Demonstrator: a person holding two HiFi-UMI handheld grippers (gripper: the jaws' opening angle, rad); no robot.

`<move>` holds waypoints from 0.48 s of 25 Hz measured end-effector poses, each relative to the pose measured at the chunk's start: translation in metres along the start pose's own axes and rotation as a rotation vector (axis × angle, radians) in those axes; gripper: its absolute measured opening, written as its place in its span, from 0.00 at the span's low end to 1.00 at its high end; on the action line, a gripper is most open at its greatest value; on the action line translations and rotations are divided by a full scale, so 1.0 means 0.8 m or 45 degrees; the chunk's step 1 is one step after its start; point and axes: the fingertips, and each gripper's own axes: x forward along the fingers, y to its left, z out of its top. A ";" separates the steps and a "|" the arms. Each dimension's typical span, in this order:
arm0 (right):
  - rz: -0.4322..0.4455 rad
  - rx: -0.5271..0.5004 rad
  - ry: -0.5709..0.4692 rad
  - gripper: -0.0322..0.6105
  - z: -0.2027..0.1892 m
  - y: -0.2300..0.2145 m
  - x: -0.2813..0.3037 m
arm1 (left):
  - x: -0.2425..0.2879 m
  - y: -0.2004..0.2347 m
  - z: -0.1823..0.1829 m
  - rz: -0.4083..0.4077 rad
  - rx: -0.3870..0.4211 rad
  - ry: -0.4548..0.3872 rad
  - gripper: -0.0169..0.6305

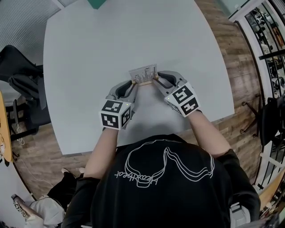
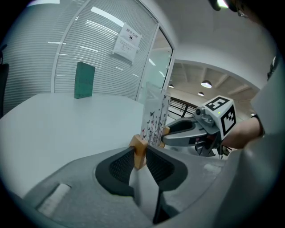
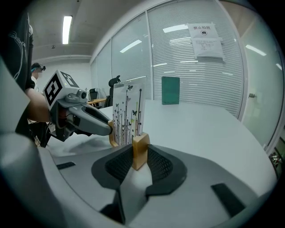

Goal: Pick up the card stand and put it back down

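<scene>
Pinching the card stand (image 1: 143, 74) by opposite base ends, left gripper (image 1: 133, 83) and right gripper (image 1: 156, 79) jaws stand half-closed

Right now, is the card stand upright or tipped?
Upright. The card stand holds its card vertical; the left tongs and right tongs each clamp one end of its wooden base.

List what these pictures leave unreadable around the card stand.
Card stand base: whether it touches the table is hidden; the pads of the left gripper and right gripper cover its ends in both gripper views.
Card's print: too small in the head view.
Green block: cut off by the head view's top edge.
Notice on the glass wall: text too small, right gripper view.
</scene>
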 end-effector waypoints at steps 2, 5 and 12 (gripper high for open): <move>-0.005 0.006 0.010 0.21 -0.004 0.002 0.001 | 0.000 0.000 -0.003 0.009 -0.006 0.003 0.16; -0.010 0.007 0.032 0.22 -0.014 0.004 0.001 | 0.002 -0.003 -0.010 0.017 -0.008 0.018 0.16; -0.003 -0.002 0.029 0.21 -0.016 0.006 0.000 | 0.001 -0.006 -0.017 0.029 -0.039 0.007 0.16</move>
